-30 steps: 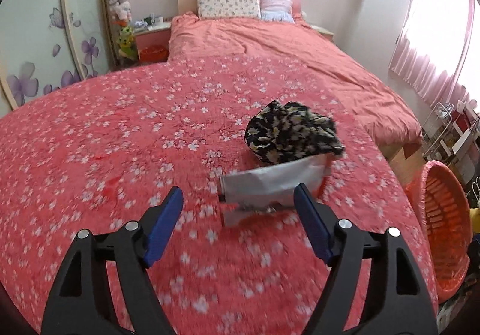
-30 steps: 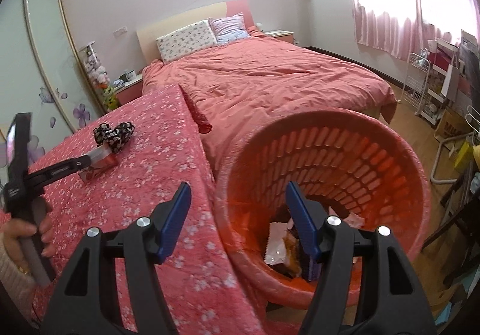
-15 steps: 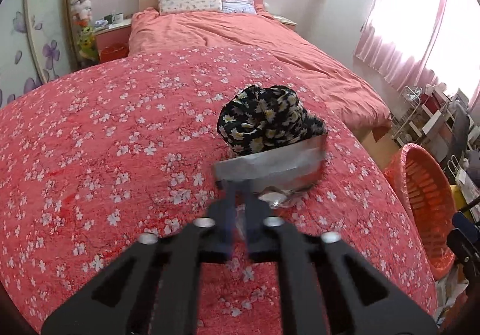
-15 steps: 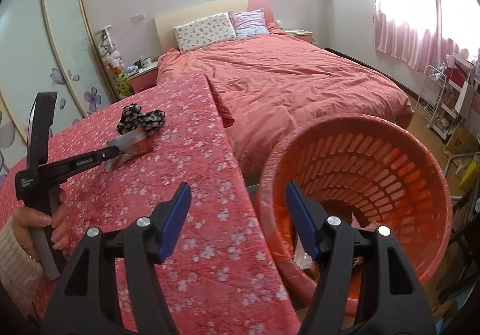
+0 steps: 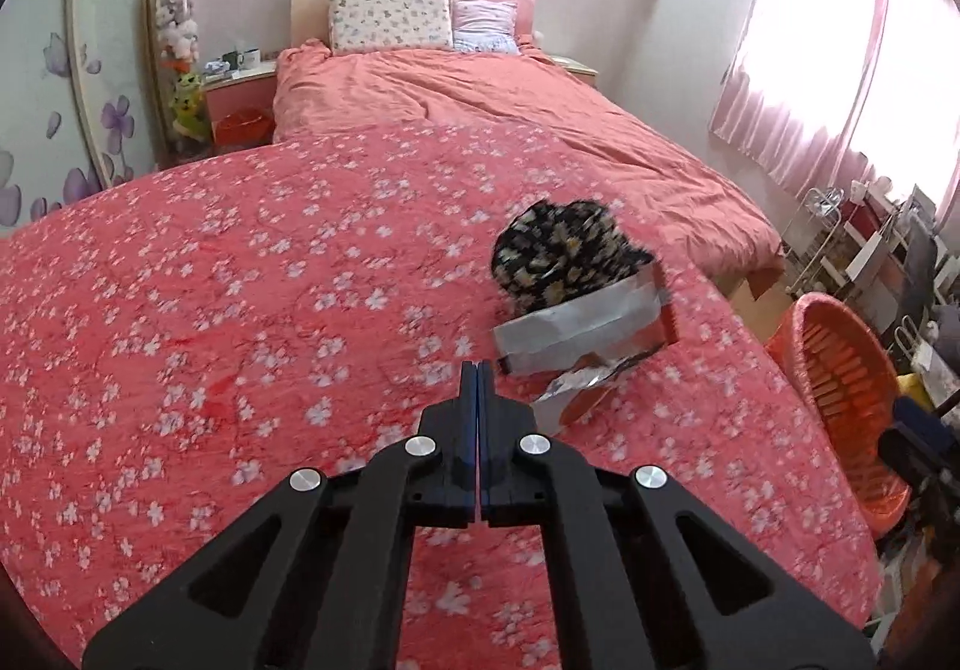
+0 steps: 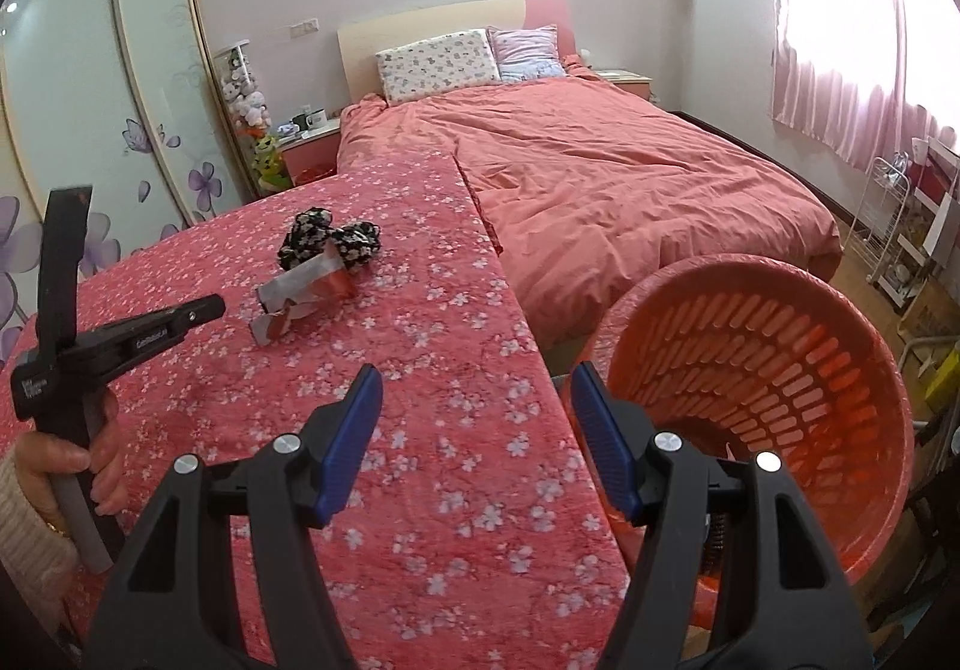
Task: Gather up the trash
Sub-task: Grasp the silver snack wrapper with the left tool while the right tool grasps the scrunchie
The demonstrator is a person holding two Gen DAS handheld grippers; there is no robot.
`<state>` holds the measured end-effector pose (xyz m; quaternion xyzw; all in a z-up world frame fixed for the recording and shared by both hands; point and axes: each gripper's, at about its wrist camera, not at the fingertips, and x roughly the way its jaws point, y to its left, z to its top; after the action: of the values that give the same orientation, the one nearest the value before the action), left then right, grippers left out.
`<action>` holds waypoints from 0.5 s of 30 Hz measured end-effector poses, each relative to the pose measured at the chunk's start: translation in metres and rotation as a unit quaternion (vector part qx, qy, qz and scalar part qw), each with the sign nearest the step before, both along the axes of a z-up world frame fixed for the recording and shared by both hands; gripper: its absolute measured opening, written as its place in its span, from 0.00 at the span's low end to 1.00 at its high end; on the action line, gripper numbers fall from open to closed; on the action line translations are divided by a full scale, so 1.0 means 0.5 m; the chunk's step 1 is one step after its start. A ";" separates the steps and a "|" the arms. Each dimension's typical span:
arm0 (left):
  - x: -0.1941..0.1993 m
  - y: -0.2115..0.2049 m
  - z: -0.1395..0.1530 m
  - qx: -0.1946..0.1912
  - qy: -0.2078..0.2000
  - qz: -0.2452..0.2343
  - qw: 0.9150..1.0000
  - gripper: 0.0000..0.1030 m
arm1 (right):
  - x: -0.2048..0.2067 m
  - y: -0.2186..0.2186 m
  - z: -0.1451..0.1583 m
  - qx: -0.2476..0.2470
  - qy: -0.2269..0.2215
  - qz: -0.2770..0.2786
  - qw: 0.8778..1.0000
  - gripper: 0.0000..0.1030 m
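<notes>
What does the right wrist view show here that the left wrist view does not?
Only the right wrist view shows the person's hand, the open right gripper and the wardrobe doors. Only the left wrist view shows the left gripper shut from behind, empty. Both show the silver wrapper, floral cloth and orange basket.
</notes>
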<state>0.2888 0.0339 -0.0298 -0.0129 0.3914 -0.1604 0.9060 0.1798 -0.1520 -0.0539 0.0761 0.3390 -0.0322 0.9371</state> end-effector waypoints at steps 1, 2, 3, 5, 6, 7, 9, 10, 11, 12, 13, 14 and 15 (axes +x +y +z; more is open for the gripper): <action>0.004 -0.009 0.004 -0.005 0.003 0.001 1.000 0.10 | 0.000 0.000 -0.001 -0.001 0.002 0.000 1.000 0.62; 0.007 -0.017 0.004 -0.008 0.003 -0.001 1.000 0.29 | -0.001 -0.001 -0.003 -0.002 0.004 0.000 1.000 0.62; 0.005 -0.028 0.005 -0.006 0.000 -0.001 1.000 0.41 | -0.001 -0.002 -0.004 -0.005 0.006 0.000 1.000 0.62; 0.001 -0.054 0.008 0.005 -0.014 -0.001 1.000 0.56 | -0.003 -0.008 -0.006 -0.007 0.008 -0.001 1.000 0.62; 0.002 -0.070 0.006 0.007 -0.013 -0.007 1.000 0.57 | -0.003 -0.011 -0.006 -0.006 0.009 -0.003 1.000 0.62; 0.004 -0.082 0.003 0.011 -0.012 -0.009 1.000 0.62 | -0.003 -0.014 -0.007 -0.005 0.009 -0.004 1.000 0.62; 0.014 -0.114 -0.007 0.034 -0.012 -0.006 0.999 0.72 | -0.006 -0.022 -0.008 0.000 0.011 -0.007 1.000 0.62; 0.016 -0.124 -0.011 0.044 -0.010 -0.002 0.999 0.75 | -0.007 -0.025 -0.008 0.001 0.012 -0.008 1.000 0.62; 0.026 -0.135 -0.020 0.054 -0.001 -0.001 0.999 0.75 | -0.007 -0.026 -0.009 0.001 0.012 -0.008 1.000 0.62; 0.039 -0.144 -0.031 0.058 0.013 -0.002 0.998 0.74 | -0.008 -0.029 -0.009 0.000 0.012 -0.009 1.000 0.62; 0.049 -0.147 -0.042 0.058 0.025 -0.008 0.998 0.63 | -0.008 -0.031 -0.009 -0.001 0.013 -0.009 1.000 0.62; 0.054 -0.148 -0.051 0.062 0.036 -0.009 0.997 0.49 | -0.007 -0.032 -0.010 -0.001 0.013 -0.009 1.000 0.62; 0.056 -0.150 -0.058 0.065 0.036 -0.011 0.997 0.49 | -0.008 -0.035 -0.010 -0.001 0.013 -0.010 1.000 0.62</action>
<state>0.3169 -0.0412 -0.0589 0.0447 0.4336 -0.1439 0.8884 0.1760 -0.1695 -0.0590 0.0781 0.3505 -0.0425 0.9323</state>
